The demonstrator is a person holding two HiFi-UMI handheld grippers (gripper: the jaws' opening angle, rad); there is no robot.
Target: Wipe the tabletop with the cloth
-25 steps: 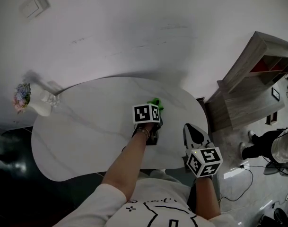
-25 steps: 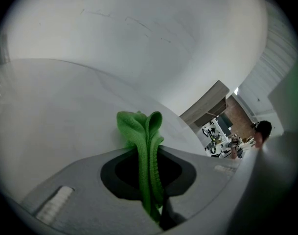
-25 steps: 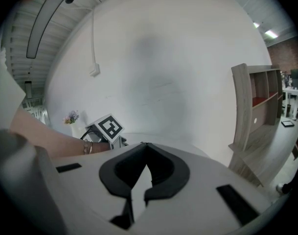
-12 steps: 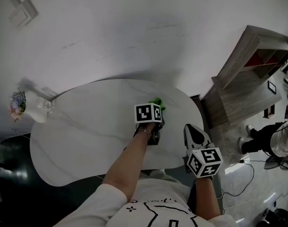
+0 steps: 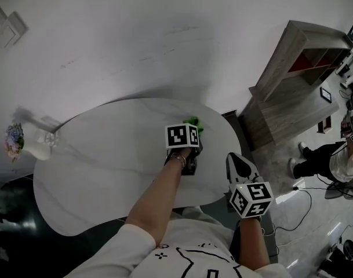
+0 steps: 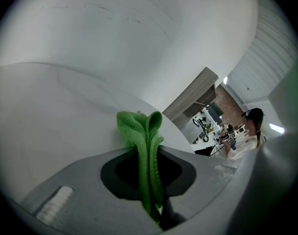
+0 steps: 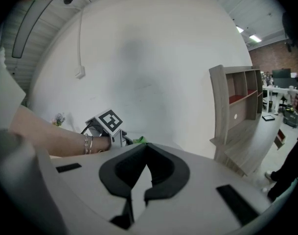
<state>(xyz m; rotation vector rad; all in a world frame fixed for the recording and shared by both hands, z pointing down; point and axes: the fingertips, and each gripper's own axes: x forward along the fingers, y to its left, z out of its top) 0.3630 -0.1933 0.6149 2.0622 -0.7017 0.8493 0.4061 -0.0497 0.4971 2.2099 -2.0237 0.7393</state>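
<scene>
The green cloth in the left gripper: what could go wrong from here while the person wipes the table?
1. The green cloth is bunched into a narrow fold between the fingers of the left gripper, so it may wipe only a thin strip or slip out under pressure.
2. A vase of flowers stands near the left edge of the table; a wide sweep that way could knock it over.

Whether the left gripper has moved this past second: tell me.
Yes, slightly: the left gripper has slid toward the table's right edge, away from the vase.
</scene>
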